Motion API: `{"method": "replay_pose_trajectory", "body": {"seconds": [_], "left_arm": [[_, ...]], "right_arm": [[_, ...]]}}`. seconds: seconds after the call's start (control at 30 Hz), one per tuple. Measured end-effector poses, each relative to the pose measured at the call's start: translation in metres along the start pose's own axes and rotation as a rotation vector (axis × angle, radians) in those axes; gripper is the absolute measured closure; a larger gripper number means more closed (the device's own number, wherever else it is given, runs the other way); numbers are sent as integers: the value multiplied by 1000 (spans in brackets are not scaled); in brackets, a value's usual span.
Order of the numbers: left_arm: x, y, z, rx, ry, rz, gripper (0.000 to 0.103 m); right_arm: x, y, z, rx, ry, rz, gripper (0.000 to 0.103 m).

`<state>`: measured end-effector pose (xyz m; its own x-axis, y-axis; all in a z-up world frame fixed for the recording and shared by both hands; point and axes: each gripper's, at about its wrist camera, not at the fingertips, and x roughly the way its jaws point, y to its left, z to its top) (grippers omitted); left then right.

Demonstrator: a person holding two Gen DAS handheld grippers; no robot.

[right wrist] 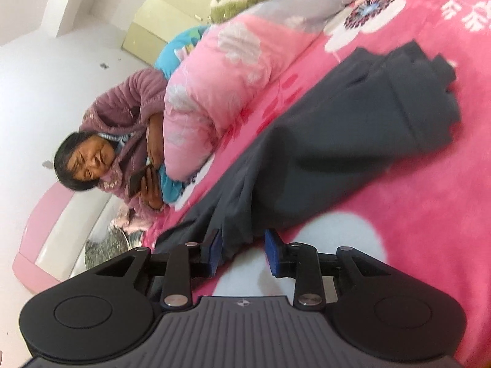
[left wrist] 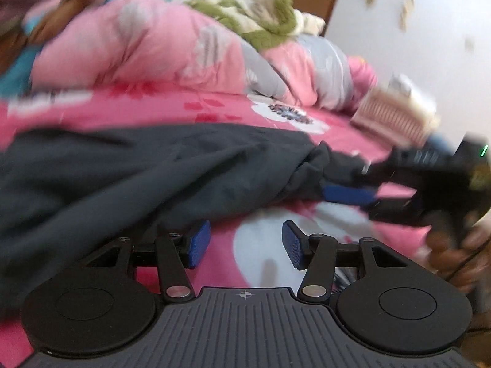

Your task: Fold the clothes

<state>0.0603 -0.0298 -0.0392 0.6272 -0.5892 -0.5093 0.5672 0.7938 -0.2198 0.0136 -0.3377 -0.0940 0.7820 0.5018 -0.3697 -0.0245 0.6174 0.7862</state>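
A dark grey garment [left wrist: 153,168] lies stretched out across the pink flowered bedsheet [left wrist: 214,113]. In the left wrist view my left gripper [left wrist: 245,243] hovers over the sheet just in front of the garment's near edge, open, with nothing between its blue pads. My right gripper [left wrist: 353,181] comes in from the right at the garment's bunched end. In the right wrist view the right gripper [right wrist: 244,251] is open. A fold of the garment [right wrist: 337,153] hangs loose beside its left pad [right wrist: 216,250] and is not pinched. The garment's far end [right wrist: 423,92] is folded over in layers.
A puffy pink and grey quilt [left wrist: 138,46] is heaped behind the garment, with a green and white blanket [left wrist: 260,21] on top. A pinkish ribbed box [left wrist: 392,116] sits at the bed's far right. A person in a purple fleece robe [right wrist: 129,107] sits by the quilt holding a phone [right wrist: 136,181].
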Motion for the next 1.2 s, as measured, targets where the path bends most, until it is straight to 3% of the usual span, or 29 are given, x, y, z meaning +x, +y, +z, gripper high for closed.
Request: {"method": "replay_pose_trajectory", "body": {"seconds": [0.1, 0.2, 0.33, 0.4, 0.43, 0.5, 0.73, 0.93, 1.1, 1.17, 1.2], "left_arm": [[10, -16, 2, 124, -30, 52, 52], [22, -28, 3, 228, -26, 97, 59], [36, -25, 5, 228, 16, 125, 77], [35, -20, 11, 198, 10, 112, 93], [32, -17, 14, 170, 2, 102, 94], [25, -9, 23, 93, -11, 65, 97], [4, 39, 41, -269, -18, -118, 101], [-6, 66, 44, -472, -23, -252, 101], [-6, 45, 41, -359, 0, -242, 97], [-5, 28, 39, -233, 5, -183, 94], [-3, 17, 36, -155, 7, -139, 86]], "right_arm": [[4, 1, 7, 6, -6, 6, 54], [12, 2, 11, -3, -1, 14, 54], [21, -1, 14, 1, 5, 15, 59], [21, -5, 15, 13, 7, 21, 71], [20, -7, 14, 17, 6, 23, 75], [19, -10, 15, 24, 6, 31, 98], [7, -20, 12, 110, 10, 97, 102], [0, -36, 4, 231, 45, 151, 103], [-3, -47, -2, 345, 63, 224, 103], [-3, -46, -2, 350, 59, 237, 103], [-3, -46, -1, 349, 57, 242, 103]]}}
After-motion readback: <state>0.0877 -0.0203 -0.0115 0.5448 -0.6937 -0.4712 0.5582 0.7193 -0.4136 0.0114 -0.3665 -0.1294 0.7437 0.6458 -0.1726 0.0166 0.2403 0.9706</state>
